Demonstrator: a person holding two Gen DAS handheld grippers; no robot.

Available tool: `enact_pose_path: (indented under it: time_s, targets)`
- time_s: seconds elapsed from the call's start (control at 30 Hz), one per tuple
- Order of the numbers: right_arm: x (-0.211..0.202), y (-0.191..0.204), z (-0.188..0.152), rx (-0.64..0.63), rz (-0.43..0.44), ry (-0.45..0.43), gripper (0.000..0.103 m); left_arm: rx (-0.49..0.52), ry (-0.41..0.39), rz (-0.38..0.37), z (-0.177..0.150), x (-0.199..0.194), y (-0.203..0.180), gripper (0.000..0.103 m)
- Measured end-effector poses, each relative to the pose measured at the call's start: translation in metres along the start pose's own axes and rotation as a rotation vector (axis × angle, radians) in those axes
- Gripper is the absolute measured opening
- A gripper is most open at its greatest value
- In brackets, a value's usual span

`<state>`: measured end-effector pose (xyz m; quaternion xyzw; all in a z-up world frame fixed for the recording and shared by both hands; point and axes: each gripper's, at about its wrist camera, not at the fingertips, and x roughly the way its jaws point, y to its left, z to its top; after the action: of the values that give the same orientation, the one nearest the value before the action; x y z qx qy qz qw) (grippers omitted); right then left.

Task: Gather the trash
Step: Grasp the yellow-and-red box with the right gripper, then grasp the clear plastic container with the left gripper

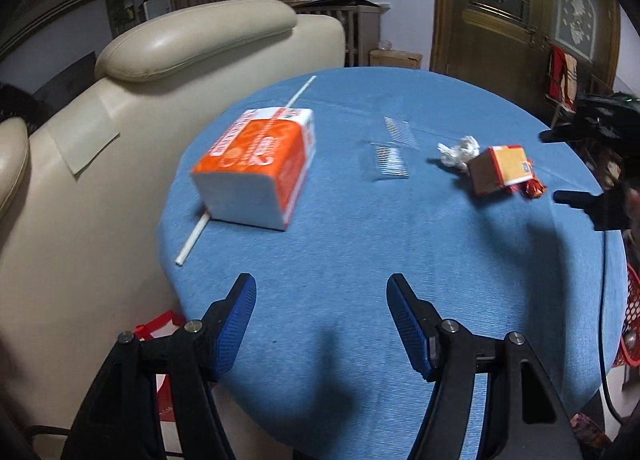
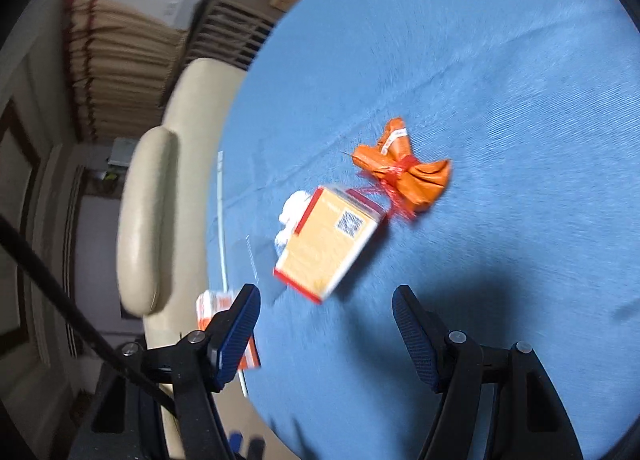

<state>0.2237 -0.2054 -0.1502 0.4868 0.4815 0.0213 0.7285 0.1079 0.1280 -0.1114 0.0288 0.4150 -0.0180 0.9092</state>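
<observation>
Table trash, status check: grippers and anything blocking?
Left gripper and right gripper both open, empty. Small orange box, crumpled tissue, orange wrapper loose on the blue tablecloth. Nothing in the way.

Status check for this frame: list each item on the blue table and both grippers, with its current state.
left gripper: open, empty
right gripper: open, empty
tissue pack: lying on a white straw
small orange box: lying flat
crumpled tissue: beside the box
orange wrapper: crumpled, knotted
clear plastic packet: flat
</observation>
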Motion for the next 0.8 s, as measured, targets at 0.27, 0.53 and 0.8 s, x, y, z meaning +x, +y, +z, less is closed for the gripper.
enact_pose_path:
  time_s: [0.27, 0.53, 0.8]
  targets:
    - [0.054, 0.019, 0.02, 0.144, -0.125, 0.002, 0.072, -0.021, 0.003, 0.002, -0.002, -0.001, 0.017, 0.069]
    - [0.075, 0.024, 0.01, 0.018, -0.166, -0.008, 0.057, -0.011, -0.017, -0.029, 0.021, 0.005, 0.012, 0.069]
    - [0.027, 0.009, -0.024, -0.172, -0.087, -0.005, 0.057, 0.009, -0.012, -0.111, 0.083, 0.05, -0.038, 0.072]
